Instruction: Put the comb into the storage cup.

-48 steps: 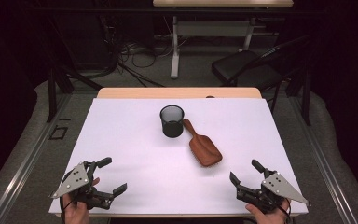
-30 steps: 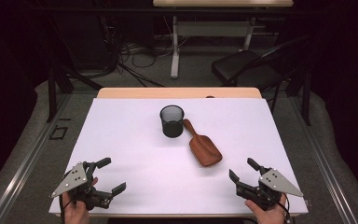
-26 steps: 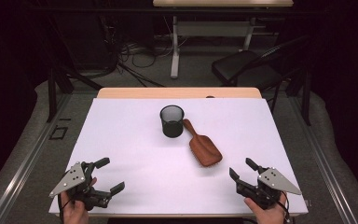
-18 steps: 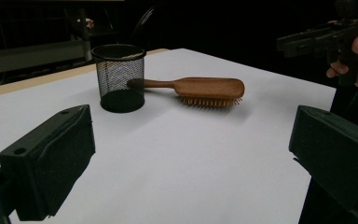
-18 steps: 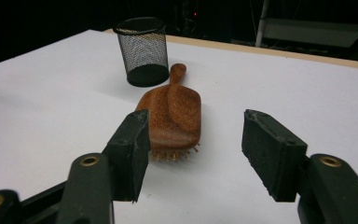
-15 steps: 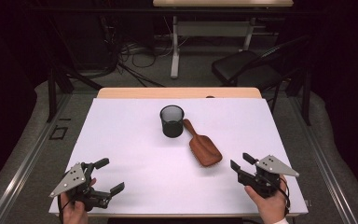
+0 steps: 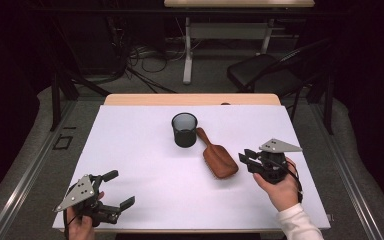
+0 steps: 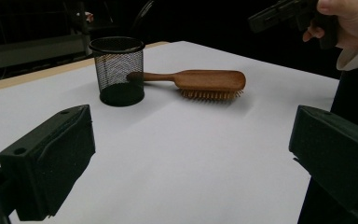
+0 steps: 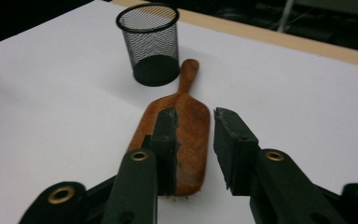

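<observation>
Right gripper [image 7: 246,159] has moved up from the near right corner toward the table middle, jaws narrowly apart and gripping nothing, tips just beside the wooden hairbrush [image 7: 219,158], which lies bristles down right ahead of it. Beyond the brush, its handle tip sits against the black mesh cup [image 7: 184,129], upright. Left gripper [image 7: 114,188] stayed at the near left edge, jaws wide apart, bare white table [image 7: 130,150] ahead.

My high view sat above near edge, looked forward and down over whole table [image 7: 130,150]. Left gripper view sat low, aimed across table. Right gripper view sat close above hairbrush [image 9: 186,126]. All three shared hairbrush and mesh cup [image 8: 117,70].
</observation>
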The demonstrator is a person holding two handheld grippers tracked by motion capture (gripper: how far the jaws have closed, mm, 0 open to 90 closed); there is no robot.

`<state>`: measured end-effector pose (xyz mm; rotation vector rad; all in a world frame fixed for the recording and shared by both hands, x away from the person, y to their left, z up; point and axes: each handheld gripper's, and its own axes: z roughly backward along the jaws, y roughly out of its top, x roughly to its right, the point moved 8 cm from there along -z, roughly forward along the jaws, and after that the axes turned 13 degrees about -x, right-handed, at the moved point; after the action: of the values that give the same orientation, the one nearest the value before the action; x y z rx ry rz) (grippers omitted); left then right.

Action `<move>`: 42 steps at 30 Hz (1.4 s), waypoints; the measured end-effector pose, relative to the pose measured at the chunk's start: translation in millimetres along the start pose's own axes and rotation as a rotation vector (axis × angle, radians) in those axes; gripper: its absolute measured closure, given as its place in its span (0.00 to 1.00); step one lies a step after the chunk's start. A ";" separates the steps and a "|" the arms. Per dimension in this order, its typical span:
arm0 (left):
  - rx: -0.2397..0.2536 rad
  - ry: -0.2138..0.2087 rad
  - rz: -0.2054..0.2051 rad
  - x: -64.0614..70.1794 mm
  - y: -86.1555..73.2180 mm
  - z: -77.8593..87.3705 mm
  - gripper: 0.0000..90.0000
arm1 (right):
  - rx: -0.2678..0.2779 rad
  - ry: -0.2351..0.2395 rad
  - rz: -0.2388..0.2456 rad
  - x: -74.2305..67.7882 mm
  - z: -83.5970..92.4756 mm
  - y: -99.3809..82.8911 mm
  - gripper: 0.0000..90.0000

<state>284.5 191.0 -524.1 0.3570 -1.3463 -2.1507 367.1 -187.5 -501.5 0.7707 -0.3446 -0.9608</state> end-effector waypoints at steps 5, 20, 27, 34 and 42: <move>-0.005 0.001 -0.004 0.0 -0.8 0.1 0.00 | -0.060 0.016 0.003 -2.1 -20.3 9.7 0.85; -0.001 0.003 -0.002 -1.2 -0.8 0.6 0.00 | -0.183 0.025 -0.001 -0.5 -66.6 48.6 1.00; 0.000 0.000 0.001 -2.5 -1.2 1.2 0.00 | -0.225 0.017 0.006 -5.3 -92.0 61.0 1.00; -0.001 0.001 0.000 -3.2 -1.7 1.6 0.00 | -0.257 0.008 -0.002 -11.3 -121.0 69.9 1.00; 0.003 0.002 0.002 -4.0 -1.8 2.4 0.00 | -0.300 0.010 -0.034 -18.1 -147.6 75.9 1.00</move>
<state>286.0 195.8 -524.9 0.3589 -1.3484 -2.1467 488.7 -82.7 -547.3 0.5089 -0.1731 -1.0130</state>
